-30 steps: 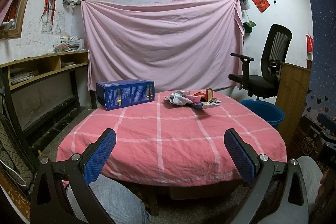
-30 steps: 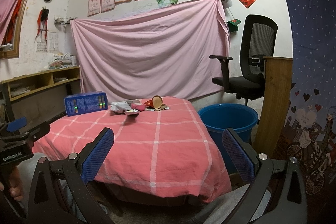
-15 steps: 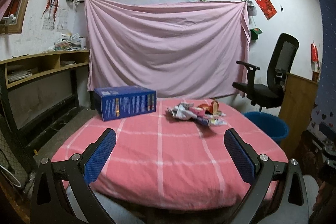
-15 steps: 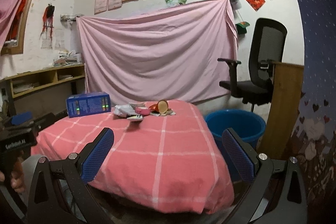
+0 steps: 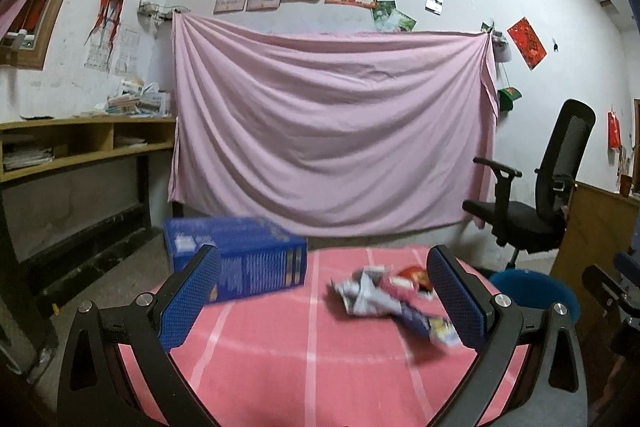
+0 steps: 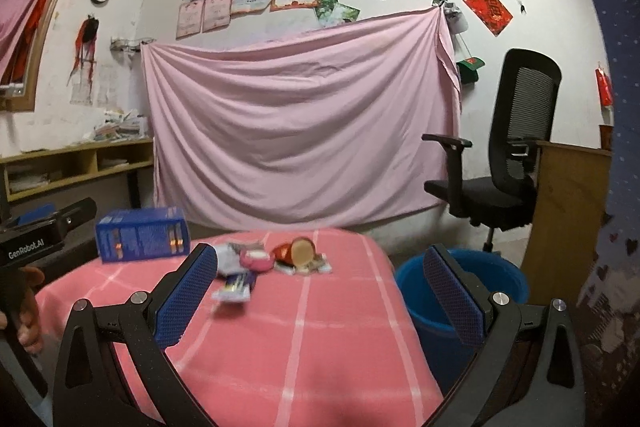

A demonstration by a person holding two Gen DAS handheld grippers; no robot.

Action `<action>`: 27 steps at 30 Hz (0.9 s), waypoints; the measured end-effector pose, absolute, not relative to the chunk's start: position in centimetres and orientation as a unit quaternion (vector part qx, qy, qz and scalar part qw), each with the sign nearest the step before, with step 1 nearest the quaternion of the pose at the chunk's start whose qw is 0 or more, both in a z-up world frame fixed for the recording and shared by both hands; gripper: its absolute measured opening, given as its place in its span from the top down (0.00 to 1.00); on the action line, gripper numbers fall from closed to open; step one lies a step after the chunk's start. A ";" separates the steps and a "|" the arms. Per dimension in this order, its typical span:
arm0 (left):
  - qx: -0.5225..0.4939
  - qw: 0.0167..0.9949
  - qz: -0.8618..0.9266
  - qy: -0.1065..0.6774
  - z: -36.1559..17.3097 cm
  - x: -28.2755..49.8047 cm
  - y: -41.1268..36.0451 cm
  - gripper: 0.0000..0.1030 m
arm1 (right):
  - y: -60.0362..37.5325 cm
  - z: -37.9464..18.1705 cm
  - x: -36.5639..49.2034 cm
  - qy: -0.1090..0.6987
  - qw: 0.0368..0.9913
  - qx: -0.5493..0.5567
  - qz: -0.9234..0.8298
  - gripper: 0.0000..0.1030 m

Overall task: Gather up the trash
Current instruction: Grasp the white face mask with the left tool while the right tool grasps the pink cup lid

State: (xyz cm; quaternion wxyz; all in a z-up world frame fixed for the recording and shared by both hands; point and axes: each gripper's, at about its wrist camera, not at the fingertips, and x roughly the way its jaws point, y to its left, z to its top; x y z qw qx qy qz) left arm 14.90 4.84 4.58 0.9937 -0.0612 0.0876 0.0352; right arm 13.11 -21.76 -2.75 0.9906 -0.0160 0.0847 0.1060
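A pile of trash [image 5: 384, 297] lies on the pink checked table [image 5: 304, 355]: crumpled paper, wrappers and a red cup on its side [image 6: 296, 251]. The pile also shows in the right wrist view [image 6: 256, 265]. My left gripper [image 5: 322, 301] is open and empty, above the table's near part, short of the pile. My right gripper [image 6: 320, 301] is open and empty, above the table's near right part. A blue bucket [image 6: 460, 291] stands on the floor right of the table.
A blue box [image 5: 244, 265] stands on the table's far left. A black office chair [image 6: 496, 163] is at the right, a wooden cabinet [image 6: 568, 211] beside it. Shelves [image 5: 80, 147] line the left wall. A pink sheet [image 5: 328, 131] hangs behind.
Both grippers have moved forward over the table toward the trash pile, which looks larger and closer now. Both stay open.
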 end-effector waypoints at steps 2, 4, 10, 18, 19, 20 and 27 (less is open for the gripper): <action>-0.053 0.995 0.034 0.079 4.8 16.8 5.0 0.02 | -21.3 -2.5 14.7 0.081 0.990 -0.019 0.114 0.00; -0.044 0.996 0.036 0.074 4.9 18.2 5.0 0.02 | -20.7 -2.2 16.4 0.080 0.989 -0.024 0.124 0.00; -0.038 0.994 0.043 0.090 4.1 22.9 5.8 0.02 | -18.7 -1.7 22.7 0.109 0.978 -0.030 0.175 0.00; -0.031 0.984 0.026 0.174 2.0 27.1 6.1 0.03 | -16.7 -3.3 30.6 0.223 0.944 -0.041 0.241 0.00; -0.032 0.982 0.022 0.183 1.9 27.4 6.1 0.04 | -16.5 -3.6 31.1 0.235 0.940 -0.041 0.245 0.01; -0.033 0.980 0.016 0.194 1.5 27.7 6.2 0.07 | -16.2 -3.9 31.7 0.249 0.935 -0.039 0.251 0.05; -0.088 0.950 -0.055 0.294 -0.5 30.4 7.2 0.41 | -14.3 -7.6 34.3 0.362 0.888 -0.051 0.280 0.30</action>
